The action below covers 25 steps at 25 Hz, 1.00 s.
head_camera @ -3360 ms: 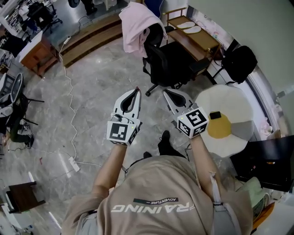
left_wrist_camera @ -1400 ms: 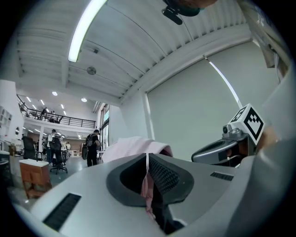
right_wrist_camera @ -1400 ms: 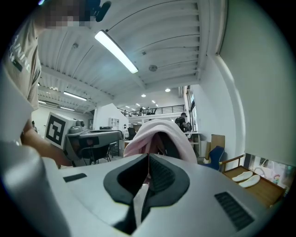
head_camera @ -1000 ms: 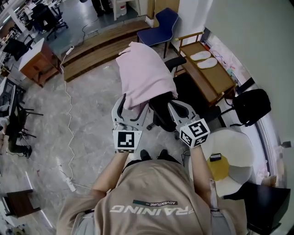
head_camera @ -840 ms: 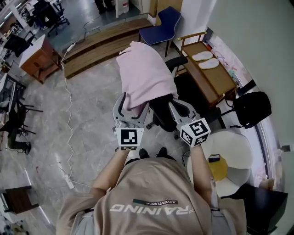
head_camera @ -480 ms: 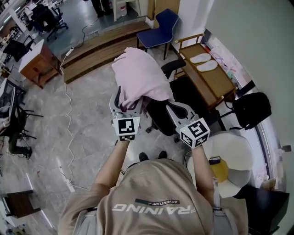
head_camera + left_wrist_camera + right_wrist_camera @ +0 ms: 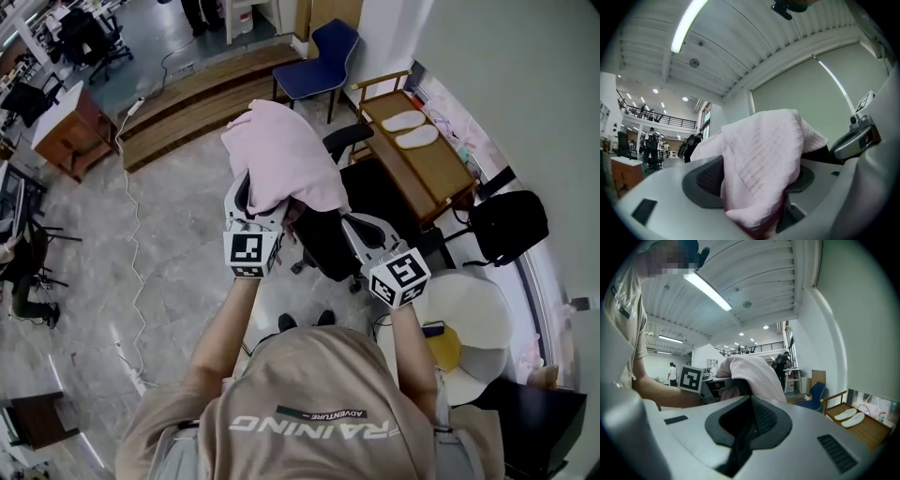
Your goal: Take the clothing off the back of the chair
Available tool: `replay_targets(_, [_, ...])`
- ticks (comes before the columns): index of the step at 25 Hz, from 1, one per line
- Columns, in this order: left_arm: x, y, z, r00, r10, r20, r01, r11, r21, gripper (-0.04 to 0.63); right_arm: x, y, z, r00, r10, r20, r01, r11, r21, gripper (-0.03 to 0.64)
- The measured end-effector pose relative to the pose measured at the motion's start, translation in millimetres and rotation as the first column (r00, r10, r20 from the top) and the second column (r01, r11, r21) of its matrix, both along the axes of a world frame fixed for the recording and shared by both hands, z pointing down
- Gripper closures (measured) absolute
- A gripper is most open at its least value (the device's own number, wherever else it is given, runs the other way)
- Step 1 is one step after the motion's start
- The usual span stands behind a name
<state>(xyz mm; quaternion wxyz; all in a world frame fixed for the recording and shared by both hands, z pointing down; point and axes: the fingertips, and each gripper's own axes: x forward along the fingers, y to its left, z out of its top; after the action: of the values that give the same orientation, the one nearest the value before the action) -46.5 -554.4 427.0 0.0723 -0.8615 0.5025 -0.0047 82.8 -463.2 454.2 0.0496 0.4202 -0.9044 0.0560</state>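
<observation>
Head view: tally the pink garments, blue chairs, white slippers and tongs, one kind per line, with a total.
Pink garment: 1
Blue chair: 1
White slippers: 2
Tongs: 2, left tongs and right tongs
Total: 6

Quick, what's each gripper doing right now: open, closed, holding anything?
Left gripper: open wide, with the pink garment hanging between its jaws, not clamped.
Right gripper: shut, holding nothing.

"RAINING" and "ADVENTURE", upside down, on the person's tan shirt (image 7: pixel 309 417)
</observation>
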Motion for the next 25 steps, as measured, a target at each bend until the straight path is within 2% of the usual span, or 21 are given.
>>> replay_targets(3, [1, 6, -1, 1.0, 0.003, 0.007, -0.003, 1.0, 0.004, 0.301, 0, 0, 3, 1.0, -0.001, -0.009, 0.001, 1.0, -0.006, 0.586])
replay_targets(6, [1, 9, -5, 0.999, 0.009, -0.041, -0.008, 1.0, 0.006, 0.399, -1, -3, 3, 1.0, -0.01, -0.014, 0.01, 1.0, -0.006, 0.586])
replay_targets(8, [2, 7, -7, 0.998, 0.02, -0.057, -0.019, 1.0, 0.005, 0.438, -2, -6, 1, 1.0, -0.013, -0.011, 0.013, 1.0, -0.003, 0.586])
replay_targets(13, [-5, 13, -17, 0.998, 0.012, -0.069, -0.01, 0.999, 0.031, 0.479, -9, -4, 1, 1.0, -0.029, 0.002, 0.029, 1.0, -0.002, 0.586])
replay_targets(18, [-6, 16, -21, 0.998, 0.006, -0.063, -0.004, 0.999, 0.046, 0.486, -10, -4, 1, 0.999, -0.037, -0.011, 0.037, 0.999, 0.004, 0.586])
replay_targets(21, [-8, 22, -23, 0.996, 0.002, -0.091, 0.002, 0.999, 0.047, 0.492, -10, -2, 0, 0.999, -0.042, -0.027, 0.043, 0.999, 0.011, 0.586])
replay_targets(25, [-9, 30, -38, 0.994, -0.002, -0.109, 0.012, 0.996, 0.088, 0.496, -8, 1, -6, 0.998, -0.054, -0.017, 0.055, 0.998, 0.02, 0.586])
